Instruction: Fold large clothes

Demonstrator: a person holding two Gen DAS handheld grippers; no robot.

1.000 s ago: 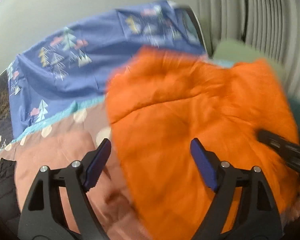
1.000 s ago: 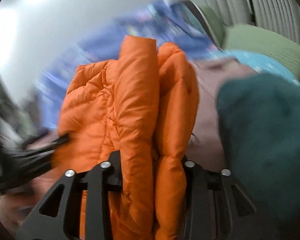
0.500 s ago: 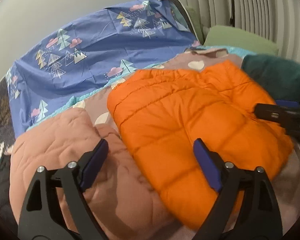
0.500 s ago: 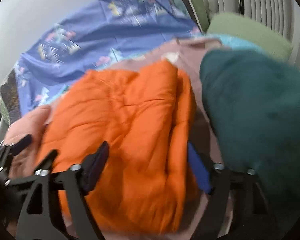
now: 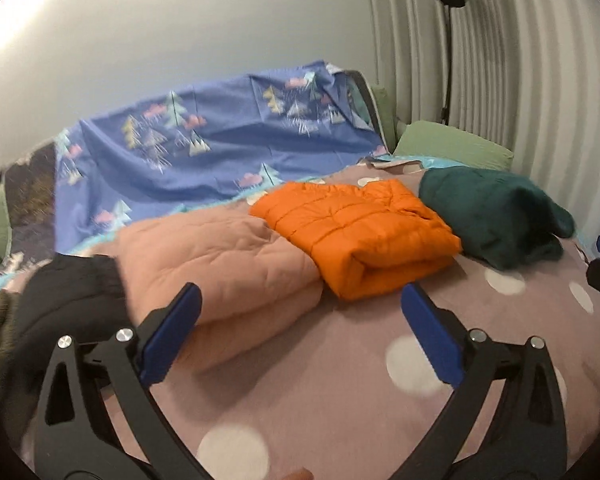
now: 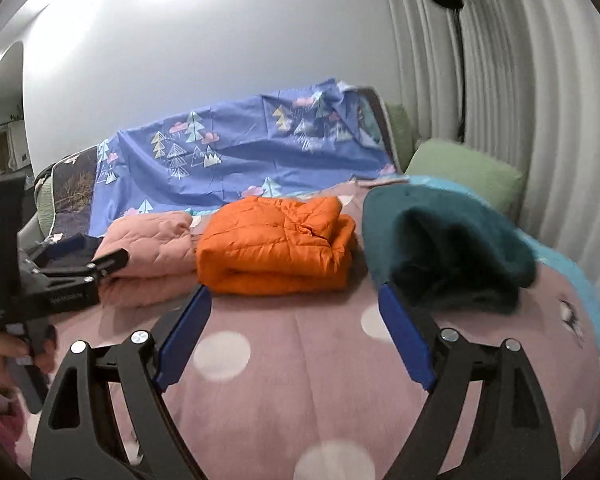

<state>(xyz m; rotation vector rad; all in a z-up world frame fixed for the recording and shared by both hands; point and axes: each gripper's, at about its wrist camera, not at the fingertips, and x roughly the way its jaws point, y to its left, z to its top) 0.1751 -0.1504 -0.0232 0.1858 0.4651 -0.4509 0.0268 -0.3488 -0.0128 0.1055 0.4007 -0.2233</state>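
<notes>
1. orange puffer jacket [image 5: 356, 228] lies folded on the dotted bedspread [image 5: 340, 360], between the pink quilted coat [image 5: 220, 256] and the dark green garment [image 5: 492, 212].
2. left gripper [image 5: 300, 316] and right gripper [image 6: 296, 320] both spread wide, empty.
3. looks light, puffy, slick; best pinched at the folded edge.

Bare dotted bedspread [image 6: 300, 380] lies open before the folded orange jacket [image 6: 274, 244].
</notes>
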